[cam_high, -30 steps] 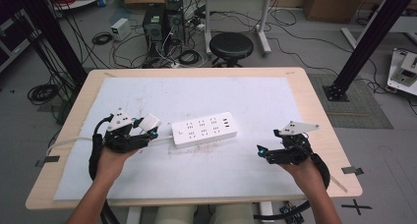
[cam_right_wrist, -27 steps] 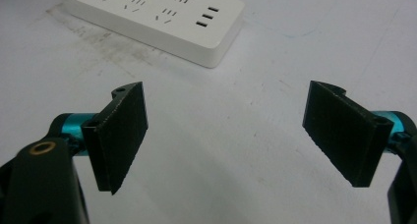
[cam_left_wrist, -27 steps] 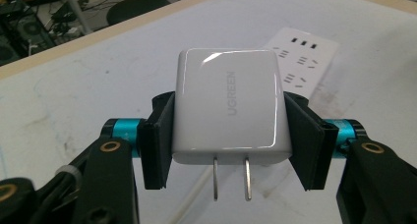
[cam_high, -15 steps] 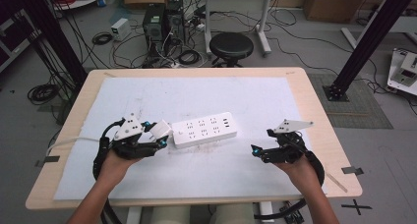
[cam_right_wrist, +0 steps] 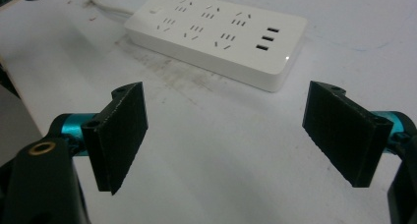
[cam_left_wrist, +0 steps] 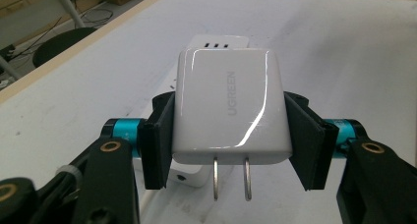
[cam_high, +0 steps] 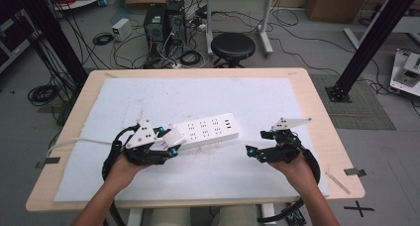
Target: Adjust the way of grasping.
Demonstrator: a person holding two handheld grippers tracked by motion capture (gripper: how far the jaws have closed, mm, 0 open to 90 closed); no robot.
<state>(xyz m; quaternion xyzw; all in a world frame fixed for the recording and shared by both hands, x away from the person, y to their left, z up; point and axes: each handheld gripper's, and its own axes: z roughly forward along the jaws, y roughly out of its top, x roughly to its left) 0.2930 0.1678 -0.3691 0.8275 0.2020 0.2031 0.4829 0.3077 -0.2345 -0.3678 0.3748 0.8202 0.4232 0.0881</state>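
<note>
From the high view, the left tongs sit at the near left of the surface, which is covered by a white sheet, and they hold a white charger right at the left end of the white power strip; from up here I cannot tell whether the charger touches the strip. The strip lies flat near the middle of the sheet, slightly angled, with a pale cord running off to the left edge. The right tongs rest low on the near right side, pointing left toward the strip but well apart from it, with nothing between them. In the left gripper view, the left tongs are closed on the charger, one black pad pressing each of its side faces; its two metal prongs stick out toward the camera, and the brand lettering runs along its top face. The power strip shows just beyond and beneath the charger, with its USB end farthest away. In the right gripper view, the right tongs stand wide apart and empty above the bare sheet, and the power strip lies ahead of them, sockets up, with three USB ports at its right end.
</note>
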